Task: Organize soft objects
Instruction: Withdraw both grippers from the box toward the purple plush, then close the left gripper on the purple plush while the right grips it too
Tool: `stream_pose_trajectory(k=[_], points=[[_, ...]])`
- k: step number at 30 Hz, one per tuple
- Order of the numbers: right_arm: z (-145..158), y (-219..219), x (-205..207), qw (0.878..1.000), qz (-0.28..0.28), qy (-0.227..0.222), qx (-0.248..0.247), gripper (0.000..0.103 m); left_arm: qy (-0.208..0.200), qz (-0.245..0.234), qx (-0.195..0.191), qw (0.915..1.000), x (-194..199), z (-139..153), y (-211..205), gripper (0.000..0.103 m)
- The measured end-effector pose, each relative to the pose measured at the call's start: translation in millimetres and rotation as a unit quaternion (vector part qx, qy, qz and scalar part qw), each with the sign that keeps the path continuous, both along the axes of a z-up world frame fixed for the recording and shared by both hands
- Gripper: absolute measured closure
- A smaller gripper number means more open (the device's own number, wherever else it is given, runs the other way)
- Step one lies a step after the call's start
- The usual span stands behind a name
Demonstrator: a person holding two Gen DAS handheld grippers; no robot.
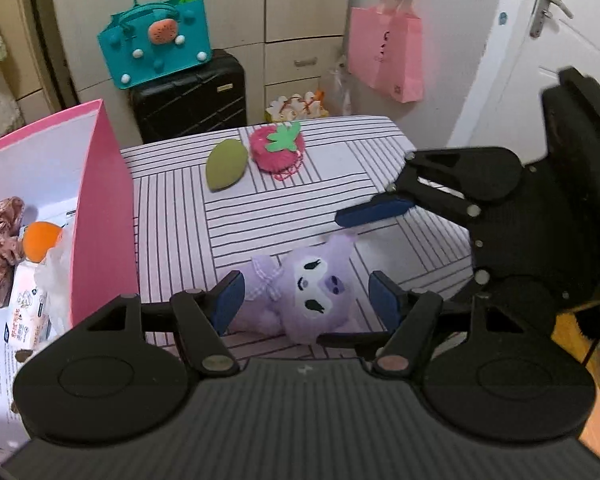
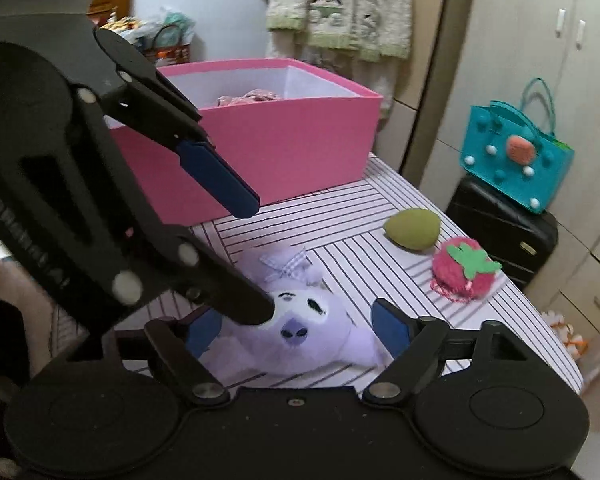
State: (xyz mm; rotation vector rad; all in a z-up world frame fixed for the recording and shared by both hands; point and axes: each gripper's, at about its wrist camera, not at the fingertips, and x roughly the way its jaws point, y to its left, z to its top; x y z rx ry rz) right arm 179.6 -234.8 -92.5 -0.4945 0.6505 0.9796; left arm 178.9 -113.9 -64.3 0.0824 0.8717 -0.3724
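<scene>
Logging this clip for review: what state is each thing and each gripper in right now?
Purple plush: lying on the striped table, between both grippers' jaws, not gripped.
Left gripper: open.
Right gripper: open.
Pink box: open-topped, holding items.
Green sponge: on the table, loose.
Strawberry toy: on the table, loose.

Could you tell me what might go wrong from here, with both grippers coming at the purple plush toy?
1. Both open grippers straddle the purple plush toy; the left gripper and right gripper overlap closely and could collide.
2. Pulling from two sides might stretch or drop the limp toy before it reaches the pink box.
3. A sweep could knock the green sponge or strawberry plush off the striped board.
</scene>
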Motion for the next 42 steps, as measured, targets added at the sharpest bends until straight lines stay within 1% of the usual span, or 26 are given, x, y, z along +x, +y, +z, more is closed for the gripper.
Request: stream_pose_trajectory(k=[2, 4, 7, 9, 12, 15, 17, 19, 21, 22, 26, 28, 30, 31, 32, 33, 34, 35, 37, 40, 42], points=[[-4.5, 4.8, 6.8, 1.0, 0.015, 0.009, -0.008, 0.014, -0.001, 0.008, 0.004, 1.0, 0.8, -3.5, -1.0, 0.035], [-10.4, 9.6, 11.8, 0.999, 0.022, 0.016, -0.017, 0.014, 0.015, 0.022, -0.004, 0.9996, 4.2, -9.9, 0.6, 0.036], [-19.8, 12.5, 17.0, 0.999, 0.026, 0.024, -0.022, 0.013, 0.054, 0.05, -0.039, 0.9965, 10.5, -23.1, 11.2, 0.037], [-23.7, 11.9, 18.6, 0.999, 0.025, 0.031, -0.02, 0.013, 0.065, 0.069, -0.051, 0.9942, 13.2, -29.6, 16.8, 0.037], [-25.1, 9.1, 18.5, 0.999, 0.014, 0.033, -0.011, 0.015, 0.086, 0.091, -0.083, 0.9886, 17.0, -37.7, 25.1, 0.038], [-23.6, 2.3, 18.8, 0.998, -0.024, 0.059, 0.006, 0.017, 0.086, 0.102, -0.102, 0.9858, 19.3, -42.2, 26.2, 0.041], [-23.7, -3.2, 18.7, 0.995, -0.055, 0.082, 0.02, 0.019, 0.083, 0.106, -0.111, 0.9847, 20.4, -45.1, 24.9, 0.05], [-23.9, -8.8, 16.4, 0.991, -0.081, 0.1, 0.04, 0.019, 0.081, 0.107, -0.12, 0.9838, 21.5, -49.2, 23.9, 0.053], [-24.6, -14.9, 11.6, 0.989, -0.093, 0.105, 0.056, 0.019, 0.079, 0.108, -0.127, 0.9828, 22.9, -52.9, 22.9, 0.058], [-24.4, -17.6, 8.7, 0.987, -0.099, 0.107, 0.06, 0.019, 0.079, 0.107, -0.132, 0.9823, 23.4, -54.0, 22.6, 0.062], [-23.3, -29.2, 2.0, 0.981, -0.116, 0.127, 0.087, 0.018, 0.073, 0.099, -0.149, 0.9812, 23.6, -55.7, 22.2, 0.063], [-26.1, -32.6, 4.4, 0.977, -0.12, 0.144, 0.103, 0.018, 0.061, 0.103, -0.155, 0.9807, 22.3, -56.4, 24.3, 0.063], [-29.8, -34.8, 4.2, 0.973, -0.131, 0.152, 0.117, 0.018, 0.049, 0.103, -0.171, 0.9786, 21.2, -58.9, 27.1, 0.063], [-32.5, -35.2, 3.0, 0.971, -0.139, 0.152, 0.122, 0.021, 0.045, 0.101, -0.169, 0.9793, 20.9, -60.8, 26.7, 0.063], [-34.9, -35.6, 0.5, 0.97, -0.148, 0.149, 0.125, 0.027, 0.043, 0.1, -0.17, 0.9794, 19.8, -62.3, 27.0, 0.063], [-36.5, -36.8, -1.4, 0.969, -0.155, 0.143, 0.125, 0.031, 0.044, 0.099, -0.173, 0.9791, 18.9, -63.4, 27.2, 0.063], [-37.3, -37.6, -4.2, 0.969, -0.162, 0.135, 0.126, 0.038, 0.046, 0.097, -0.172, 0.9792, 18.2, -63.4, 27.5, 0.063], [-37.7, -38.5, -6.5, 0.969, -0.165, 0.13, 0.127, 0.044, 0.045, 0.096, -0.169, 0.9799, 17.3, -62.8, 27.2, 0.063], [-38.1, -40.9, -10.9, 0.968, -0.173, 0.126, 0.13, 0.048, 0.042, 0.092, -0.159, 0.982, 15.0, -61.3, 26.8, 0.063], [-41.0, -40.9, -17.4, 0.966, -0.186, 0.114, 0.137, 0.048, 0.032, 0.073, -0.143, 0.9865, 12.9, -62.2, 23.7, 0.063], [-40.5, -39.2, -22.6, 0.964, -0.2, 0.106, 0.138, 0.048, 0.029, 0.068, -0.14, 0.9874, 11.9, -62.6, 22.5, 0.064]])
